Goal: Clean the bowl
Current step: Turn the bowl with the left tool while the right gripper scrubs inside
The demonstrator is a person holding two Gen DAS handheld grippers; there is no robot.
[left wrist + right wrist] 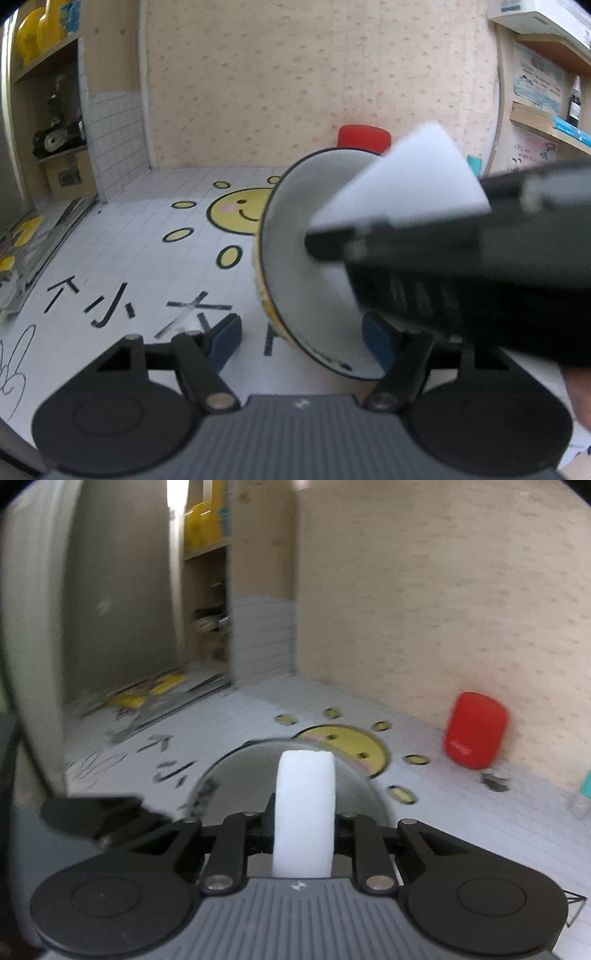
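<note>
Your left tongs (301,341) grip the tilted bowl (314,266) by its rim above the counter (129,258); your right tongs (303,812) pinch a white sponge (304,805) inside it.

Bowl (295,266) tipped on its side between the left gripper (301,343) fingers, off the table (122,236), mouth turned to the right. Sponge (406,181) reaching in from the right into that mouth, clamped in the right gripper (303,834). Sun drawing (236,214) on the table behind and left of the bowl. Red canister (474,731) behind, against the wall (314,74). Shelves (51,59) far left, more shelves (546,122) far right.
</note>
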